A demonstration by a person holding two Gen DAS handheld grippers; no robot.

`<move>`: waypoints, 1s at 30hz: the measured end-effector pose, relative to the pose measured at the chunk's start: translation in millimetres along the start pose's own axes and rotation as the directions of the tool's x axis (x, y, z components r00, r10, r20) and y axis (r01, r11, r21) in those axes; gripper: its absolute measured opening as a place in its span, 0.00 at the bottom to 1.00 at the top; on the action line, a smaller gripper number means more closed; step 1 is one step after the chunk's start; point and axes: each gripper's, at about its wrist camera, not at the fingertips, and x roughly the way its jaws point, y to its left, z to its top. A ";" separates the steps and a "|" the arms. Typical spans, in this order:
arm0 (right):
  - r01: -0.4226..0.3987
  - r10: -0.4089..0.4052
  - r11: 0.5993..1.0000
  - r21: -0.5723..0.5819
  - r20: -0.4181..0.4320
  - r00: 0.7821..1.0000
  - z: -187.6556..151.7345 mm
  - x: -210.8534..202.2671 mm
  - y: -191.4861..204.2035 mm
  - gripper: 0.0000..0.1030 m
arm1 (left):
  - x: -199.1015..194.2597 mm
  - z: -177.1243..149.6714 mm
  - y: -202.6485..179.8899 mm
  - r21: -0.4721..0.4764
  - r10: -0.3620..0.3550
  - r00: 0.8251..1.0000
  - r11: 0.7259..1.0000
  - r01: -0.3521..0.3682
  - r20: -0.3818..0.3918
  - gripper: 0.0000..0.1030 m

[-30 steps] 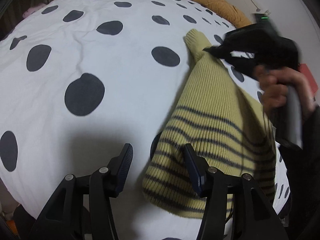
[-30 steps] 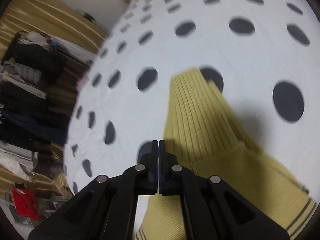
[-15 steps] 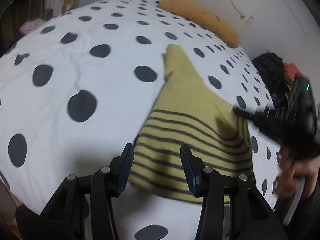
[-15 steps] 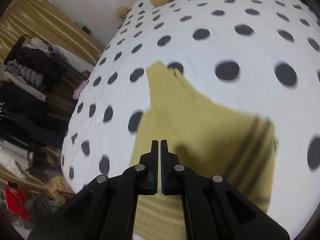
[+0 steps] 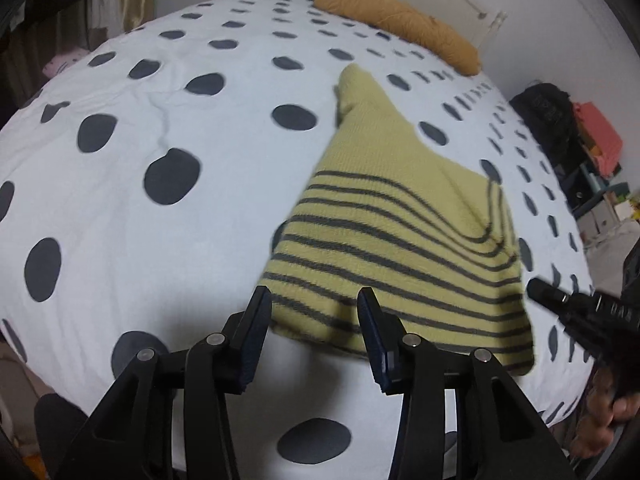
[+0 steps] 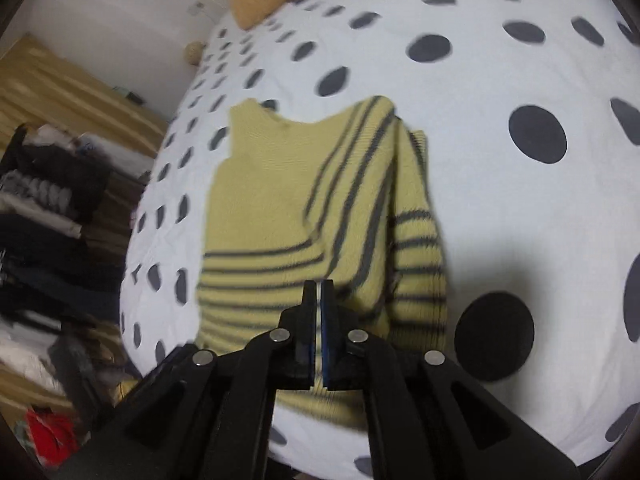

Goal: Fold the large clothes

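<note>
Left hand-held gripper point(image 5: 313, 302) hangs over the near hem of the sweater point(image 5: 400, 232); its jaws have just been closing but are still apart, nothing pinched between them. Right hand-held gripper point(image 6: 319, 294) is closed, pads together, empty, above the sweater's lower half.

We see the bed point(image 5: 120, 208) first: a white cover with big dark dots, soft, lightly creased, filling most of both views. Wide bare cover lies left of the sweater in the left wrist view, and right of it in the right wrist view.

The sweater is yellow ribbed knit with thin dark stripes, lying on the bed, one striped part laid diagonally across it. Its near hem sits close to the bed edge.

An orange fuzzy pillow point(image 5: 400, 20) lies at the far end, well apart.
</note>
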 end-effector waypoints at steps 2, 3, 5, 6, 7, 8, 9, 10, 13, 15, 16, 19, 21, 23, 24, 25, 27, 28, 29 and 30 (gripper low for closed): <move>-0.015 0.015 1.000 -0.017 -0.044 0.999 -14.8 1.3 5.7 0.01 | -1.7 -4.0 -16.5 0.052 0.001 1.000 0.999 -0.002 0.008 0.41; 0.005 -0.007 1.000 -0.020 -0.072 0.997 -19.2 6.3 3.5 0.01 | 3.3 -6.7 -23.2 0.078 0.019 1.000 0.997 -0.019 0.000 0.41; 0.164 -0.165 0.986 -0.019 -0.132 0.977 -29.6 26.8 -15.7 0.00 | 21.7 -14.1 -21.8 0.063 0.055 0.997 0.997 -0.051 -0.053 0.41; 0.179 -0.177 0.984 0.000 -0.146 0.973 -32.0 35.4 -28.4 0.00 | 32.5 -17.7 -14.9 0.039 0.054 0.995 0.998 -0.051 -0.080 0.42; 0.145 -0.135 0.988 0.058 -0.146 0.980 -33.7 42.4 -44.5 0.00 | 39.5 -21.0 -9.0 0.026 0.061 0.993 0.998 -0.059 -0.104 0.43; 0.097 -0.077 0.986 0.133 -0.144 0.987 -33.1 44.4 -57.5 0.00 | 42.3 -23.9 -1.8 -0.007 0.043 0.990 0.999 -0.044 -0.132 0.43; 0.074 -0.048 0.981 0.180 -0.145 0.988 -30.5 42.2 -61.2 0.00 | 40.2 -24.2 3.6 -0.037 0.023 0.990 0.999 -0.029 -0.138 0.43; 0.077 -0.050 0.979 0.188 -0.143 0.988 -28.4 38.6 -58.6 0.00 | 34.4 -21.7 6.3 -0.058 0.015 0.991 0.998 -0.024 -0.135 0.41; 0.083 -0.076 0.993 0.088 -0.076 0.994 -19.6 19.3 -24.9 0.00 | 7.1 -2.4 -5.2 -0.024 0.024 0.999 0.999 -0.025 -0.040 0.36; 0.084 -0.084 0.996 -0.005 0.001 0.996 -10.0 8.6 1.1 0.02 | 0.6 18.4 -19.0 0.012 0.006 1.000 1.000 -0.006 0.011 0.36; 0.086 -0.086 0.996 -0.032 0.019 0.996 -7.7 6.8 8.0 0.02 | 3.2 28.5 -25.5 0.029 0.008 1.000 1.000 -0.008 0.019 0.36; 0.139 -0.137 0.986 -0.089 0.032 0.990 7.7 21.9 23.4 0.02 | 22.7 54.0 -38.7 0.034 0.002 1.000 0.999 -0.002 0.020 0.36; 0.145 -0.145 0.986 -0.085 0.003 0.989 10.2 35.6 21.9 0.02 | 41.9 61.6 -46.8 0.055 0.019 1.000 0.998 -0.020 0.006 0.36; 0.180 -0.183 0.982 -0.059 -0.054 0.982 10.0 55.3 13.1 0.01 | 65.1 61.5 -54.9 0.103 0.088 0.996 0.991 -0.086 -0.015 0.41; 0.185 -0.188 0.981 -0.049 -0.068 0.980 7.8 60.2 8.7 0.00 | 73.8 58.5 -57.8 0.134 0.121 0.993 0.984 -0.119 -0.012 0.43; 0.204 -0.207 0.978 -0.055 -0.073 0.976 7.9 66.4 8.3 0.00 | 80.2 54.9 -60.9 0.172 0.155 0.988 0.973 -0.154 0.007 0.46; 0.229 -0.235 0.969 -0.094 -0.062 0.970 6.9 71.4 10.3 0.00 | 88.4 47.7 -66.2 0.221 0.203 0.978 0.953 -0.207 0.043 0.50; 0.253 -0.261 0.960 -0.116 -0.056 0.964 7.0 75.7 13.5 0.00 | 91.7 45.8 -67.5 0.226 0.221 0.974 0.947 -0.226 0.051 0.50; 0.269 -0.278 0.954 -0.132 -0.058 0.959 6.2 79.3 14.7 0.00 | 91.7 45.2 -67.6 0.222 0.223 0.973 0.948 -0.230 0.055 0.50; 0.280 -0.289 0.950 -0.136 -0.059 0.955 6.7 82.2 14.9 0.00 | 91.0 45.9 -68.0 0.219 0.225 0.973 0.948 -0.231 0.052 0.50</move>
